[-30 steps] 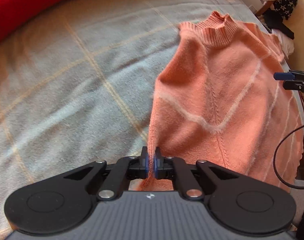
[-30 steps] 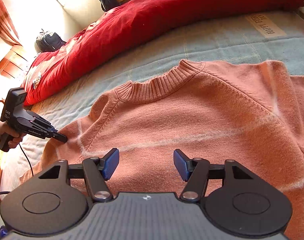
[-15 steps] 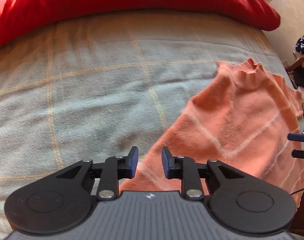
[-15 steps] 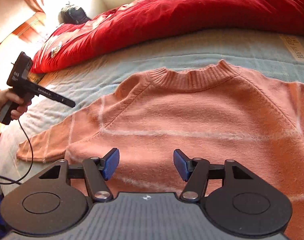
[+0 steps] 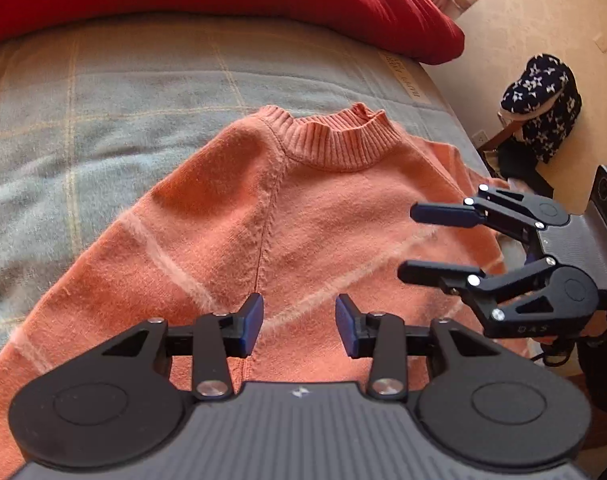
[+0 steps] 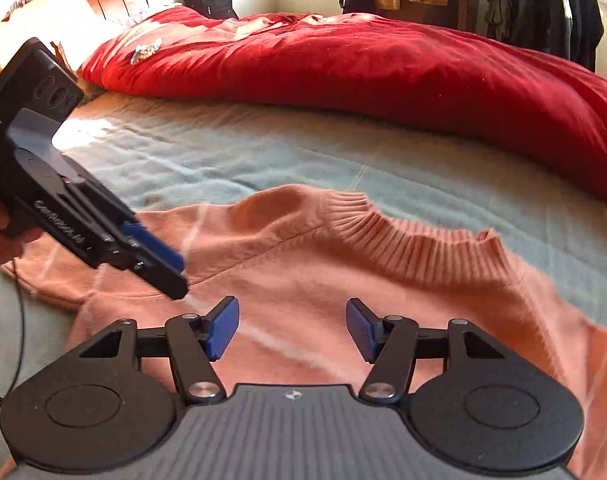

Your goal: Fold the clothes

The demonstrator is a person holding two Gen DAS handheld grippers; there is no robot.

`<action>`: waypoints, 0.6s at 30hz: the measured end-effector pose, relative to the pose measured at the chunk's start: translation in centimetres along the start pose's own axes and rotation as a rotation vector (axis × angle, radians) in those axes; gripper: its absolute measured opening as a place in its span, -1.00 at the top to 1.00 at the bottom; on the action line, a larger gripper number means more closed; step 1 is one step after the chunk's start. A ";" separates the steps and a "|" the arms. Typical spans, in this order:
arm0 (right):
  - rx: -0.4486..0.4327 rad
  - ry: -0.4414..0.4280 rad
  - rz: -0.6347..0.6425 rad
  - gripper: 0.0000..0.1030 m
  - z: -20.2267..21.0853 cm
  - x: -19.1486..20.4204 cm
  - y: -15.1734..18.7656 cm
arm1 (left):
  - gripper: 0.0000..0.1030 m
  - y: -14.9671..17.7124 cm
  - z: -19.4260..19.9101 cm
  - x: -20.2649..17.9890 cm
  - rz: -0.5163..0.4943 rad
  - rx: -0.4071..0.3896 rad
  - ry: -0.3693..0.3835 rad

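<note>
While your left gripper (image 5: pixel 299 326) hangs over the orange sweater (image 5: pixel 231 232) with its jaws opening and nothing pinched between them, the sweater lies flat on the grey-blue blanket (image 5: pixel 103 120), collar toward the red duvet (image 6: pixel 383 68). Your right gripper (image 6: pixel 292 330), just beside the left over the sweater, stands spread and empty.

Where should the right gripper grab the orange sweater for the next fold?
Probably the right shoulder edge of the orange sweater, beside the ribbed collar, approached from outside: it lies flat and an edge offers a lip. The right gripper hovers open and empty.
</note>
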State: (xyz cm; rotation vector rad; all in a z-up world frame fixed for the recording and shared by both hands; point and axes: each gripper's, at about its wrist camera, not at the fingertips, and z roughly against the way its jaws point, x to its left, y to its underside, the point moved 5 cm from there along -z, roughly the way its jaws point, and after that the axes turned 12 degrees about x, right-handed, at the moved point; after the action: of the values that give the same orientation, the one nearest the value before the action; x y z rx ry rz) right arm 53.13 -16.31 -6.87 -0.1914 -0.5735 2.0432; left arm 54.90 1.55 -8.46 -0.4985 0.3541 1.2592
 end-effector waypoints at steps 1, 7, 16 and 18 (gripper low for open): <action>0.004 0.020 0.008 -0.25 -0.6 -0.7 -0.7 | 0.24 0.0 -0.4 0.2 0.022 0.001 0.021; 0.064 -0.001 0.003 -0.25 -5.9 -2.6 -3.7 | 0.21 -0.6 -2.1 2.2 0.087 -0.088 -0.073; 0.070 0.047 0.046 -0.76 -12.9 -2.7 -9.0 | 0.23 -4.6 -2.8 4.3 0.067 -0.160 -0.095; 0.080 0.022 0.026 -0.77 -13.3 -3.1 -10.2 | 0.23 -5.1 -2.8 4.4 0.061 -0.163 -0.094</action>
State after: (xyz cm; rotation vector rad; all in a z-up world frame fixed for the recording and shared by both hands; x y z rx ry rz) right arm 67.44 -10.43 -14.07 -0.1747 -0.4764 2.0823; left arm 61.09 2.47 -12.23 -0.5687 0.1891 1.3722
